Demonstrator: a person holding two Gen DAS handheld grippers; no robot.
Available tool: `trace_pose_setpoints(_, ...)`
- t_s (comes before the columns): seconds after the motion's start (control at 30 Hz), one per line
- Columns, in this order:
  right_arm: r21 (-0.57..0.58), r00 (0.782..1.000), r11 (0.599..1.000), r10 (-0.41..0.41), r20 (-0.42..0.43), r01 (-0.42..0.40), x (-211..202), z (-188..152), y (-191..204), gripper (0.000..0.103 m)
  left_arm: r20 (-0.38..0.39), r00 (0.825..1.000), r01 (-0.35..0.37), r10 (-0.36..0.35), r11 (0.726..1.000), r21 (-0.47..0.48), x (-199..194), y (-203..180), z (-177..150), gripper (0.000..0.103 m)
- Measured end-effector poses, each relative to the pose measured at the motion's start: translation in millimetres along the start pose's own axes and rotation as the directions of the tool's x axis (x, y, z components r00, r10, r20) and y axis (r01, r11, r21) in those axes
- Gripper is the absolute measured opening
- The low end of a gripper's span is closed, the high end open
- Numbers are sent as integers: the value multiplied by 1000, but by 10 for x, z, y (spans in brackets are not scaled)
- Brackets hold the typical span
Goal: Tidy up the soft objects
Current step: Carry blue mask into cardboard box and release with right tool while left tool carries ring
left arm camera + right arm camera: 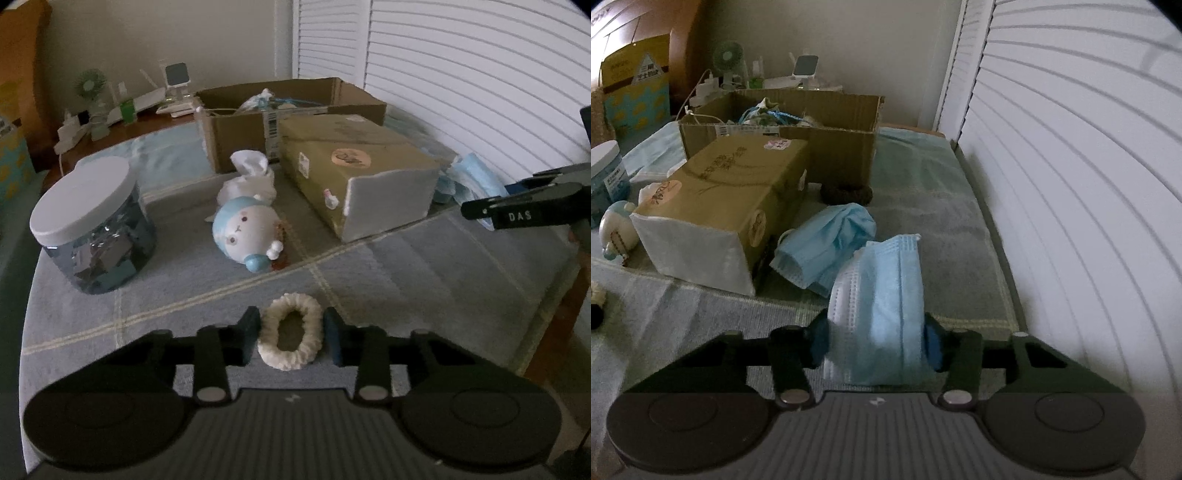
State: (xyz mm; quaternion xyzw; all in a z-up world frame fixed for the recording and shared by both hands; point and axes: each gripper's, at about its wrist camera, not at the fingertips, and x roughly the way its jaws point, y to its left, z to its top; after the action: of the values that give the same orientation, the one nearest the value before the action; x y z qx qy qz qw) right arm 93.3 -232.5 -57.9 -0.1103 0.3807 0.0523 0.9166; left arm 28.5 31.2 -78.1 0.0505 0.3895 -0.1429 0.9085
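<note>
While left gripper [291, 338] straddles scrunchie [290, 332], right gripper [877, 341] clamps mask [882, 314]

This looks like a room in a home. White louvered shutters [461, 74] stand beside a table covered with a soft blue cloth [406, 277]. On a wooden shelf [147, 122] behind are a small green fan [90, 83], chargers and small bottles. An open cardboard box [783, 129] holds mixed household things.
</note>
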Motion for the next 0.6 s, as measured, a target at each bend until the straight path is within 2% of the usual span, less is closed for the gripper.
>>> trace_pose_setpoints(0.13, 14, 1000, 1000, -11, -3, 11, -73, -15, -31, 46, 1, 1000, 23, -23, 1000, 20, -51, -19, 14, 32)
trace_pose_setpoints(0.37, 34, 1000, 999, -15, 18, 14, -314, 13, -85, 46, 22, 998, 64, -65, 997, 45, -202, 3, 88, 32)
trace_pose_setpoints(0.6, 22, 997, 1000, -16, 69, 15, -574, 128, -50, 46, 66, 991, 111, -115, 992, 62, -353, -19, 188, 32)
